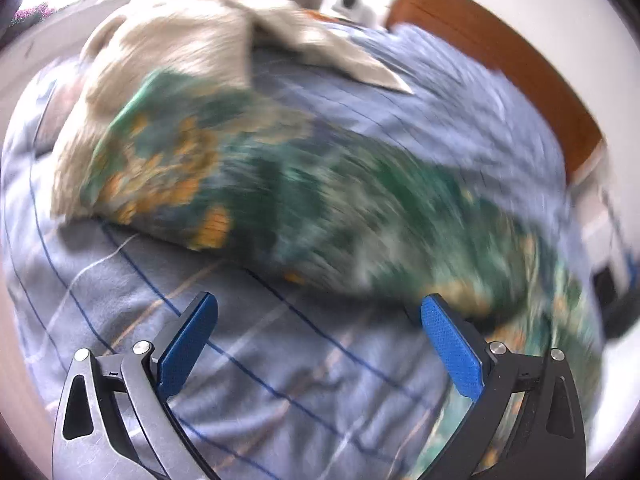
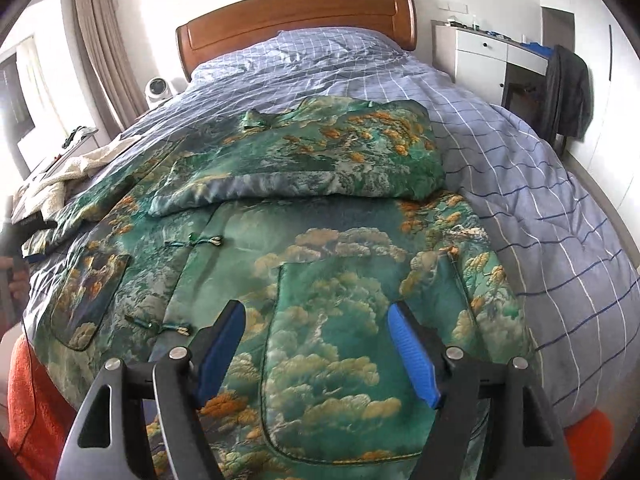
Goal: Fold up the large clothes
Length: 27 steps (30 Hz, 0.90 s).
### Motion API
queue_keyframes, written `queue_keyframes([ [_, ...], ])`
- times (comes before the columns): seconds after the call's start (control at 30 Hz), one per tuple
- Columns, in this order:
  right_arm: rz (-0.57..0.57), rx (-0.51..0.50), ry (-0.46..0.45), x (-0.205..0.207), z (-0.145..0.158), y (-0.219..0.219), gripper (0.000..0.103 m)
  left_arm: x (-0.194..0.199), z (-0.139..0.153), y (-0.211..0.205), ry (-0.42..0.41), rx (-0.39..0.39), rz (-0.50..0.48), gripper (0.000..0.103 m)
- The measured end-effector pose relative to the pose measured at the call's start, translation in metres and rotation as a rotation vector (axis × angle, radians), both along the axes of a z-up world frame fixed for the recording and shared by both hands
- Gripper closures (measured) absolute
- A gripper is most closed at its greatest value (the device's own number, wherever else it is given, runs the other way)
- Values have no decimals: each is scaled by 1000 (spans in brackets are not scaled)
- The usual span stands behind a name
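A large green jacket [image 2: 320, 280] printed with clouds and orange trees lies flat on the bed, front up. One sleeve [image 2: 304, 176] is folded across its chest. My right gripper [image 2: 316, 312] hovers open over the jacket's lower pocket, with nothing between its blue pads. In the blurred left wrist view, my left gripper [image 1: 319, 300] stands open over the blue checked duvet [image 1: 248, 368]. The jacket [image 1: 320, 200] lies just ahead of it, and its right finger [image 1: 452, 348] is by the jacket's edge. Neither gripper holds anything.
A beige cloth [image 1: 168, 52] lies crumpled beyond the jacket, seen also as the beige cloth [image 2: 68, 172] at the bed's left side. A wooden headboard [image 2: 296, 12] is at the far end. A white cabinet [image 2: 480, 60] with a dark garment stands on the right. An orange fabric [image 2: 36, 408] shows near the bed's foot.
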State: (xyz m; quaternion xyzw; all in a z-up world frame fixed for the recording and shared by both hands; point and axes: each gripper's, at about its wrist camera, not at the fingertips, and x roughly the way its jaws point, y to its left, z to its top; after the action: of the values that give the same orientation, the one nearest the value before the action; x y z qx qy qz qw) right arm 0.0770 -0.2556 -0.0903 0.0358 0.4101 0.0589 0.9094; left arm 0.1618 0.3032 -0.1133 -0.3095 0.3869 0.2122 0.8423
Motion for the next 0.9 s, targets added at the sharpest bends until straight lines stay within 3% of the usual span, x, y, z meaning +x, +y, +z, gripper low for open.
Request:
queue_keyframes([
  [0.23, 45, -3, 11, -4, 0, 18, 28, -1, -25, 56, -45, -157, 261, 5],
  [0.3, 57, -2, 12, -5, 1, 24, 28, -3, -27, 62, -56, -181, 320, 33],
  [0.33, 61, -1, 11, -7, 1, 26, 28, -3, -26, 62, -52, -183, 325, 64],
  [0.37, 65, 0, 10, -8, 1, 27, 28, -2, -23, 59, -43, -167, 333, 79],
  [0.4, 68, 2, 11, -9, 0, 29, 28, -4, -18, 56, -52, -144, 334, 85],
  [0.47, 72, 11, 20, -11, -3, 30, 28, -3, -2, 45, -65, -73, 311, 93],
  [0.6, 74, 31, 52, -14, -13, 31, 28, 12, 56, -6, -141, 161, 176, 95],
  [0.77, 62, 46, 44, -18, -12, 28, 28, 34, 119, -122, -256, 521, -146, 95],
  [0.9, 36, 65, 29, -19, -8, 23, 28, 40, 122, -229, -310, 711, -443, 95],
])
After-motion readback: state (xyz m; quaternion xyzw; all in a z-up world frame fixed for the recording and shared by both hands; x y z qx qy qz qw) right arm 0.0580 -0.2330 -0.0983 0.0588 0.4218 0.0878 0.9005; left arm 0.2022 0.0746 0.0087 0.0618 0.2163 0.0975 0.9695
